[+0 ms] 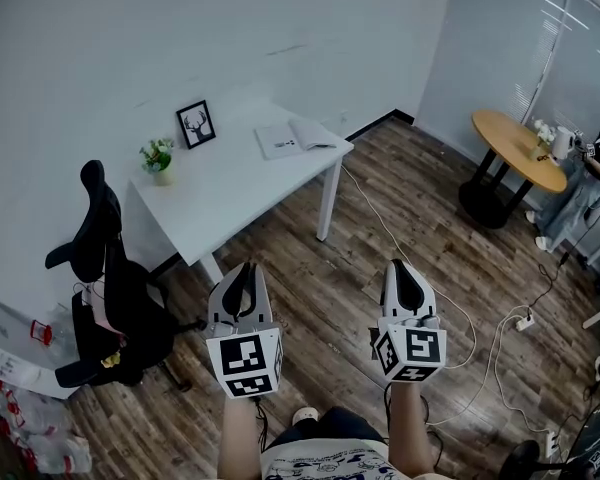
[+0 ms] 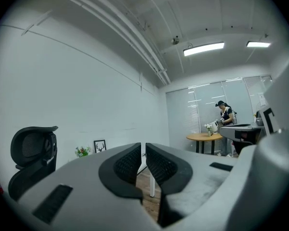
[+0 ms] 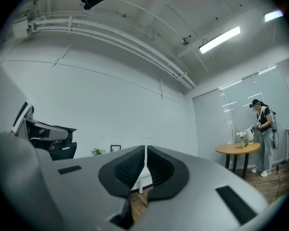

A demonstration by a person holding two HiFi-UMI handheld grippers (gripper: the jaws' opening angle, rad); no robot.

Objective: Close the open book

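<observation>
While we hold both tongs near us above the wooden floor (image 1: 340, 288), the left gripper (image 1: 245, 268) has its jaws almost touching, gripping nothing, and the right gripper (image 1: 401, 266) is likewise closed and empty. The open book (image 1: 295, 136) lies at the white table's (image 1: 230, 183) far right end, well apart from both.

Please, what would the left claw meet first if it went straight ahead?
Probably the white table; the floor before it looks free, though the left claw might pass over the tabletop.
</observation>
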